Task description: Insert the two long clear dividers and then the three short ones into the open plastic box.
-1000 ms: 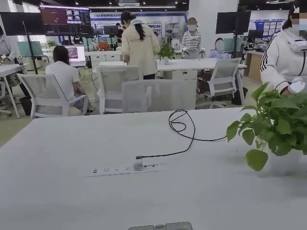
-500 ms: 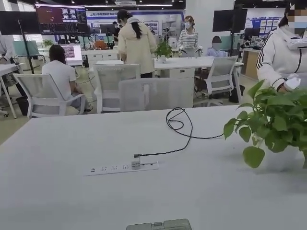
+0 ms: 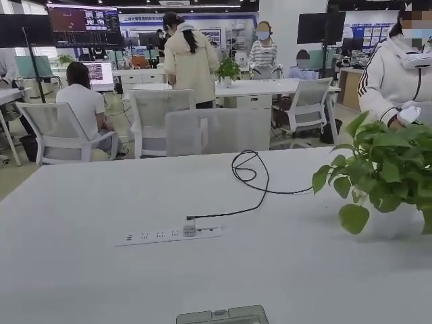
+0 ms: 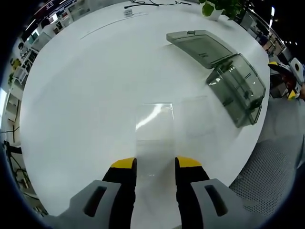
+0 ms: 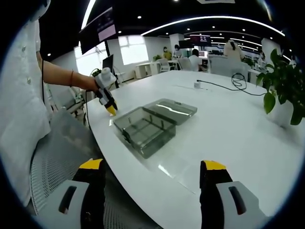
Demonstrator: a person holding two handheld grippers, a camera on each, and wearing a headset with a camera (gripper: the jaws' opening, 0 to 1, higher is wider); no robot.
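Clear dividers (image 4: 155,125) lie flat on the white table (image 4: 86,95), close to its near edge. They barely show against the surface, so I cannot count them. The smoky open plastic box (image 4: 237,89) sits just to their right, with its lid (image 4: 200,45) folded back flat on the far side. The left gripper (image 4: 156,164) hovers over the near end of the dividers. Its yellow-tipped jaws stand a moderate gap apart, with nothing pinched between them. The right gripper (image 5: 152,167) hangs at the near edge of the table, its jaws spread wide and empty. In its view the box lies ahead, with the left gripper raised on the box's left side. Farther out on the table lie a power strip (image 3: 169,235) and a looped black cable (image 3: 251,181). A leafy plant (image 3: 385,172) stands at the right.
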